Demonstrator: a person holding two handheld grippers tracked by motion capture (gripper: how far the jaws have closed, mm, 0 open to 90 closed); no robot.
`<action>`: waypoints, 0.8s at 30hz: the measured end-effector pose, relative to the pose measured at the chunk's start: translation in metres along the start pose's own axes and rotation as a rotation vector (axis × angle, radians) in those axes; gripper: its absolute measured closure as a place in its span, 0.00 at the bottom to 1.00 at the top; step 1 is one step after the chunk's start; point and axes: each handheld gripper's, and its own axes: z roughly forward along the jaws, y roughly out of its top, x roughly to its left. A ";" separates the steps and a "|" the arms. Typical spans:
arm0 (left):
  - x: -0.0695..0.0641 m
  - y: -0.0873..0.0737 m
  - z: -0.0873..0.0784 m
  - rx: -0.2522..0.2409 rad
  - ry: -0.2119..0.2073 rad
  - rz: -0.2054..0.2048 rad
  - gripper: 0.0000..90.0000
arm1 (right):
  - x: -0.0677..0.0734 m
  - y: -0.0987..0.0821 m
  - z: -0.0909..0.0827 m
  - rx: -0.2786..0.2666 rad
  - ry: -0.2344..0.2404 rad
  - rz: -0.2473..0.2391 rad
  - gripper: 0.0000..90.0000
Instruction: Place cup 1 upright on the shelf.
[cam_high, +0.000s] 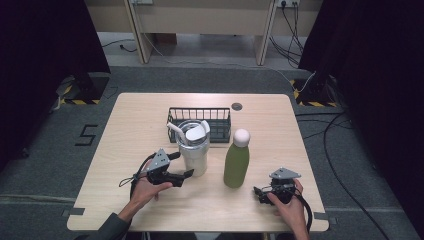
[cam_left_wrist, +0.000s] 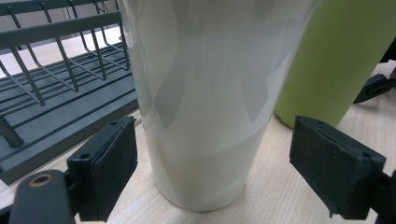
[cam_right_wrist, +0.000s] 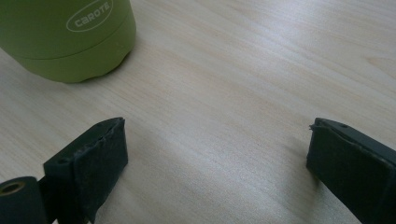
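So the left gripper has its jaws spread wide around the base of the white tumbler — the cup stands upright right between the pads, with a gap on both sides, so nothing's gripped yet. Its long axis runs straight up, crosswise to the jaws, so I'd guess they just need to close in level. The right gripper rests on the surface with jaws wide open and empty — green bottle sits ahead and off to their left.

Tumbler left of bottle, basket behind.
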 end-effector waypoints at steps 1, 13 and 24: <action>0.000 0.000 0.001 -0.003 -0.005 -0.010 0.17 | 0.000 0.000 0.000 0.000 0.000 0.000 0.06; 0.001 0.003 0.012 -0.031 0.007 0.005 0.16 | 0.000 0.000 0.000 0.001 0.001 0.001 0.06; 0.000 0.003 0.026 -0.062 0.033 0.035 0.12 | 0.000 0.000 0.000 0.001 0.001 0.002 0.06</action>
